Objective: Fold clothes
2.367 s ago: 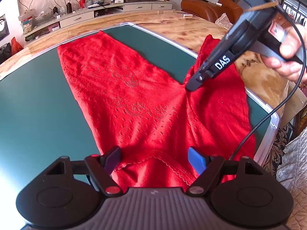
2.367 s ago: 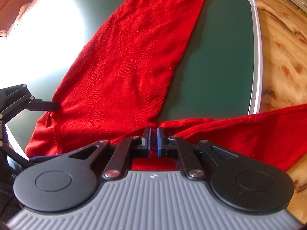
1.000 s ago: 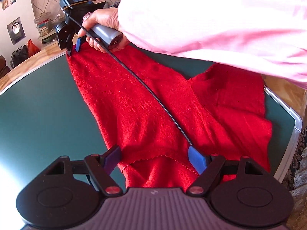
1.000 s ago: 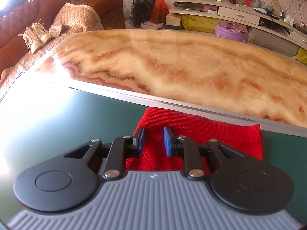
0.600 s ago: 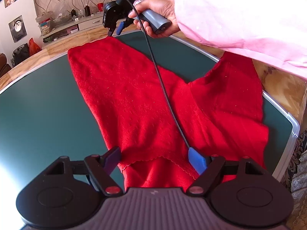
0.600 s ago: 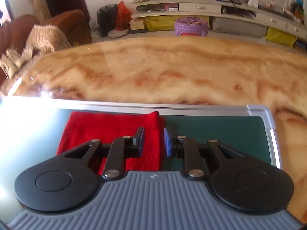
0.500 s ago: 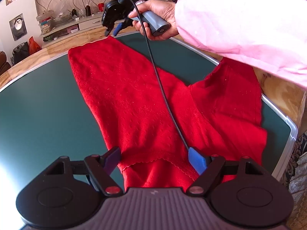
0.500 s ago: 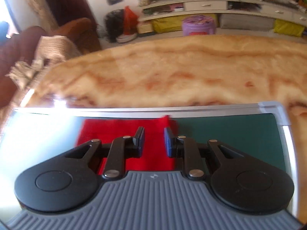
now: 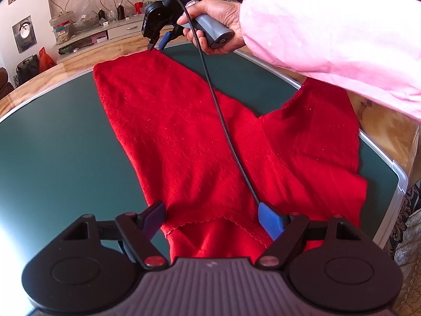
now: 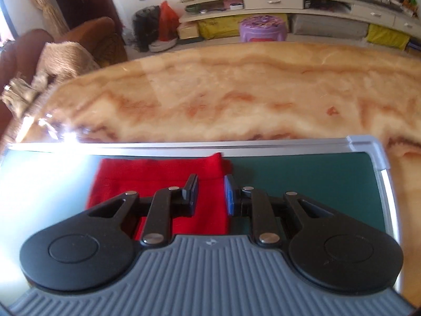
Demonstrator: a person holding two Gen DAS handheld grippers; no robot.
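Your red knit garment [image 9: 189, 142] lies spread flat on the green mat [image 9: 58, 152] atop the marble counter [image 10: 236, 89]. One long leg runs from the near edge toward 11 o'clock in the left wrist view, and a shorter part branches toward 2 o'clock, reaching the mat's metal rim.

Your left tool [image 9: 211, 217] sits at 6 o'clock with its jaws released wide. The garment's scalloped hem lies between the fingers, and neither pad presses on it.

Your right tool [image 10: 210, 193] is at the far end of the long leg, near 12 o'clock, held by your right hand [image 9: 213, 25] in a pink sleeve [image 9: 329, 36]. Its jaws stand narrowly apart, gripping nothing, above the leg's right corner, where the cloth peaks up slightly. A black cable [image 9: 223, 121] trails across the garment.
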